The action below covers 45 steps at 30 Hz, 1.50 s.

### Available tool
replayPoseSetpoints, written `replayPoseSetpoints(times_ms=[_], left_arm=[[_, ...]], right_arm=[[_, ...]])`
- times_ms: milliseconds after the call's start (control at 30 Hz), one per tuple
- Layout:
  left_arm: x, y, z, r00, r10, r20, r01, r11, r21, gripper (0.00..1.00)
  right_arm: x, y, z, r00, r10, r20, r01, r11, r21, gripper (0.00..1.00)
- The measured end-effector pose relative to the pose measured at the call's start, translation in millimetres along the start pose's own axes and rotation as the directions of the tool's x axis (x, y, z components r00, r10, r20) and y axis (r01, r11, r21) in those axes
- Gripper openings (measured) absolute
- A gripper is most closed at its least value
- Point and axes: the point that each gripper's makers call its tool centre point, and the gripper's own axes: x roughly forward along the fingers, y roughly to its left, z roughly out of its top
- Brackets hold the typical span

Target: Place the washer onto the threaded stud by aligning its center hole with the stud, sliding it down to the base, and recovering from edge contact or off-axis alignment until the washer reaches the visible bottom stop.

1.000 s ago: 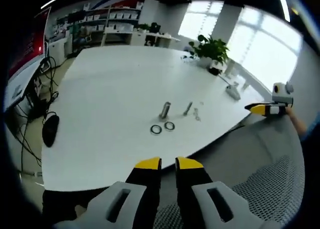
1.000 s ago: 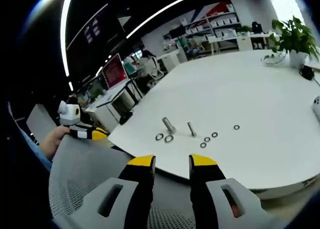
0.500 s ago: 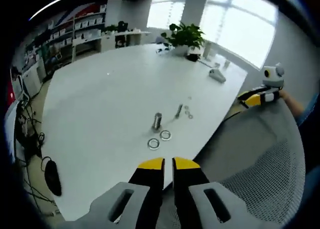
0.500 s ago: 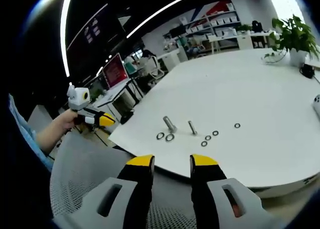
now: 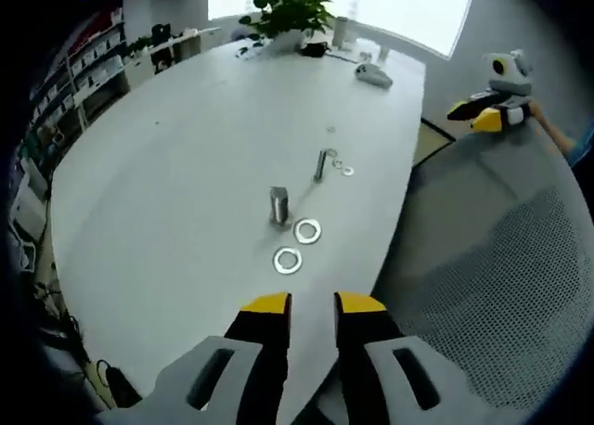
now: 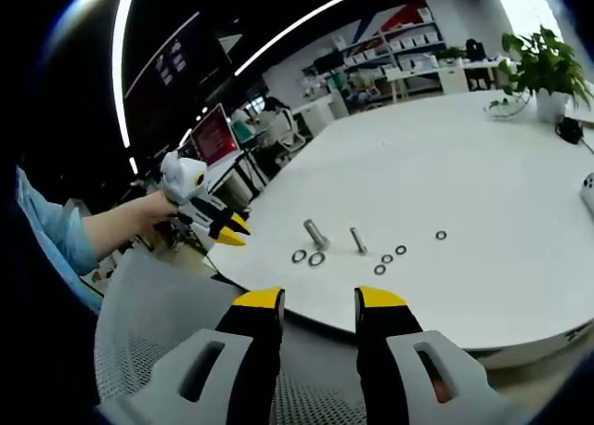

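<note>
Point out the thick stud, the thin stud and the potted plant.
thick stud point(image 5: 279, 205), left gripper view, its shaft.
thin stud point(image 5: 320, 164), left gripper view, mid-shaft.
potted plant point(image 6: 539, 58), right gripper view, its leaves.

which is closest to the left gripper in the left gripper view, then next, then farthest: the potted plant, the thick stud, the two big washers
From the left gripper:
1. Two big washers, flat on the table just ahead of the jaws.
2. Thick stud, upright just beyond them.
3. Potted plant, at the table's far end.
</note>
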Motion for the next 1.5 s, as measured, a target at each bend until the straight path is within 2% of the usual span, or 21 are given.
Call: replayPoseSetpoints(times_ms=[100,167,267,333,467,633,833,933,967,1033,1100,1133,1167,1200,1233,1300,1333,1500], left_arm=[[13,4.6,-1.0,0.998,-0.016,-0.055,0.019,0.999,0.051,0.18],[27,8.0,-0.3,0.996,-0.022,-0.087,0.028,0.998,0.059,0.19],[40,12.3,-2.5,0.988,-0.032,-0.153,0.049,0.993,0.106,0.21],[47,14.5,-1.2,0.985,-0.029,-0.171,0.05,0.992,0.119,0.21],[61,14.2,1.2,0.978,-0.063,-0.201,0.092,0.986,0.138,0.26],[75,22.2,-1.5,0.968,-0.044,-0.246,0.094,0.977,0.193,0.29],[91,29.5,-11.6,0.945,-0.011,-0.328,0.106,0.956,0.274,0.29],[96,29.6,-11.0,0.942,-0.014,-0.336,0.108,0.959,0.263,0.29],[97,26.4,-10.8,0.942,-0.021,-0.335,0.119,0.954,0.274,0.29],[98,29.7,-10.1,0.939,0.002,-0.344,0.111,0.944,0.31,0.27],[96,30.6,-11.1,0.93,0.014,-0.366,0.135,0.916,0.378,0.25],[97,32.0,-11.3,0.927,0.032,-0.374,0.134,0.902,0.41,0.24],[97,33.0,-11.2,0.926,0.044,-0.375,0.126,0.899,0.419,0.22],[98,33.2,-10.9,0.921,0.067,-0.385,0.126,0.882,0.454,0.22],[98,29.6,-11.0,0.919,0.062,-0.389,0.126,0.889,0.441,0.22],[99,28.7,-10.6,0.912,0.072,-0.403,0.13,0.883,0.451,0.22],[99,29.5,-10.6,0.911,0.076,-0.406,0.123,0.888,0.443,0.22],[98,32.0,-10.9,0.91,0.066,-0.408,0.128,0.894,0.43,0.22]], right_arm=[[0,0,-0.7,1.0,0.001,-0.006,-0.001,1.0,-0.004,0.32],[0,1,-1.8,1.0,0.004,-0.013,-0.004,1.0,-0.006,0.32],[0,1,-1.8,1.0,0.005,-0.013,-0.005,1.0,-0.007,0.32],[1,1,-1.7,1.0,0.004,-0.013,-0.004,1.0,-0.007,0.32],[1,1,-1.1,1.0,0.004,-0.009,-0.004,1.0,-0.004,0.32],[1,2,-1.5,1.0,0.005,-0.012,-0.005,1.0,-0.007,0.32],[1,1,-1.2,1.0,0.001,-0.007,-0.001,1.0,-0.002,0.32],[1,1,-1.7,1.0,0.0,-0.012,0.0,1.0,-0.003,0.32],[2,1,-2.1,1.0,0.0,-0.015,0.0,1.0,-0.004,0.32],[2,1,-2.6,1.0,0.0,-0.017,0.0,1.0,-0.004,0.32],[1,1,-2.5,1.0,-0.001,-0.016,0.001,1.0,-0.002,0.32],[1,1,-2.4,1.0,-0.002,-0.015,0.002,1.0,-0.002,0.32],[1,1,-2.3,1.0,-0.002,-0.016,0.002,1.0,-0.002,0.32],[1,1,-2.4,1.0,-0.002,-0.017,0.002,1.0,-0.003,0.32],[2,1,-2.7,1.0,-0.001,-0.02,0.001,1.0,-0.005,0.32],[2,1,-3.0,1.0,0.001,-0.022,-0.001,1.0,-0.006,0.32],[2,1,-3.0,1.0,0.001,-0.022,-0.001,1.0,-0.006,0.32],[2,1,-3.1,1.0,0.001,-0.023,-0.001,1.0,-0.007,0.32]])
